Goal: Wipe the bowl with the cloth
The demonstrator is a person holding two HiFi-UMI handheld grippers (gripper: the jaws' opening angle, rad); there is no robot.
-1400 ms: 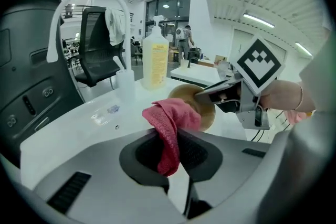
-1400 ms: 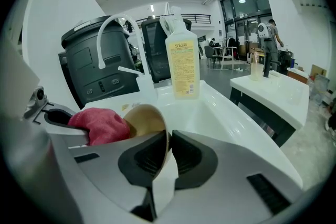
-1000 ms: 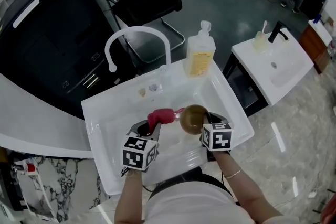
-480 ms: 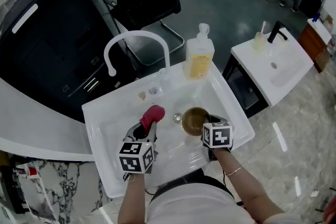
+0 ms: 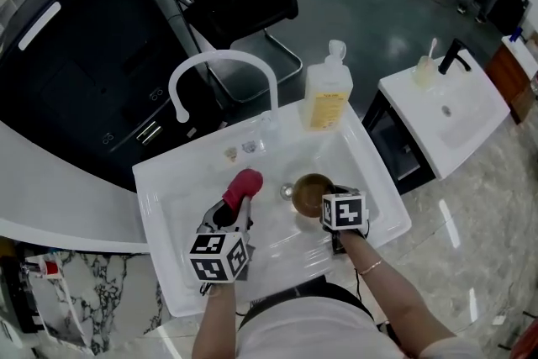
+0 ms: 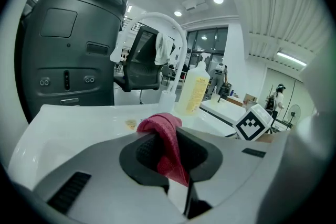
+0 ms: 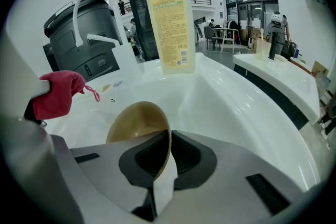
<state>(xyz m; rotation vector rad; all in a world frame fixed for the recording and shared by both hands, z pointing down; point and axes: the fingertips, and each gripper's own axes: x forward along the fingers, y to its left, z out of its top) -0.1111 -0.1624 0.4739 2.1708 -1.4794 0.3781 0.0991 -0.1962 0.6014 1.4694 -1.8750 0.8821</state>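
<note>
Bowl (image 5: 309, 192) within glossy white sink (image 5: 172, 185)

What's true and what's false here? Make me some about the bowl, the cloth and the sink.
1. The left gripper holds a red cloth in its jaws. True.
2. The right gripper is empty. False: its jaws are shut on the brown bowl, at its rim.
3. The red cloth is inside the brown bowl. False: it is apart from it, off to one side.
4. A yellow bottle stands on the white sink, on its rim. True.
</note>
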